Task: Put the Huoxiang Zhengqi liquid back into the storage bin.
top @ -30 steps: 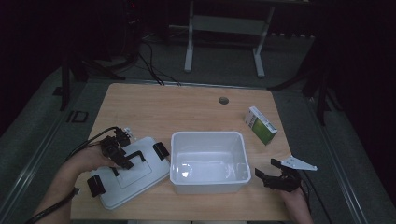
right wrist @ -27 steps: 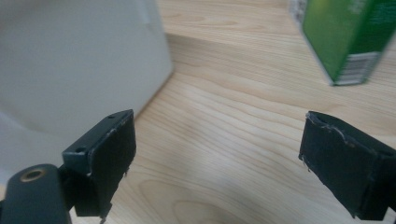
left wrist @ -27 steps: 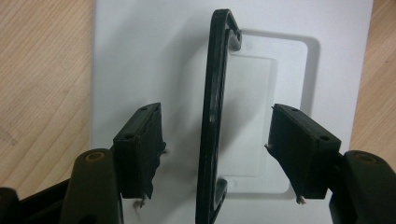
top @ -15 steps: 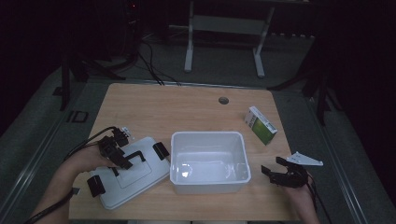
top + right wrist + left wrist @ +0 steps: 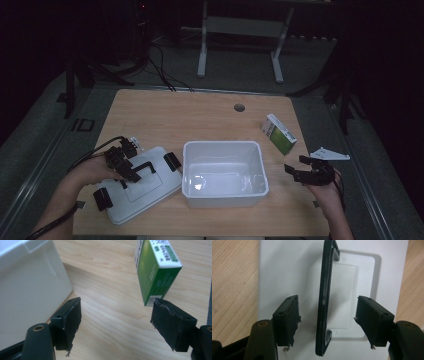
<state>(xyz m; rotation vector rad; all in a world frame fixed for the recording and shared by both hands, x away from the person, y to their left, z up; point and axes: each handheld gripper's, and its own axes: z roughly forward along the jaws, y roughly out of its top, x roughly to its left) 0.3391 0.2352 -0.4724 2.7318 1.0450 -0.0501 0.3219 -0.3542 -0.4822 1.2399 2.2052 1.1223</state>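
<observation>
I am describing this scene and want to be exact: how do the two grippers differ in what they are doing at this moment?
The left gripper hangs over the white lid, its open jaws on either side of the black handle; the right gripper is over bare table, with nothing between its jaws. The left points down at the lid; the right points toward the green box. Both are open.

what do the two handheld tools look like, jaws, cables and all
Both are black two-jaw tools. The left tool has blocky black jaws with worn, frayed pads and round pivot bolts at the base, and a black cable loops back from it. The right tool has the same square, ragged-edged pads and carries a grey three-cornered plate on top. The forearms are bare, no sleeves visible.
</observation>
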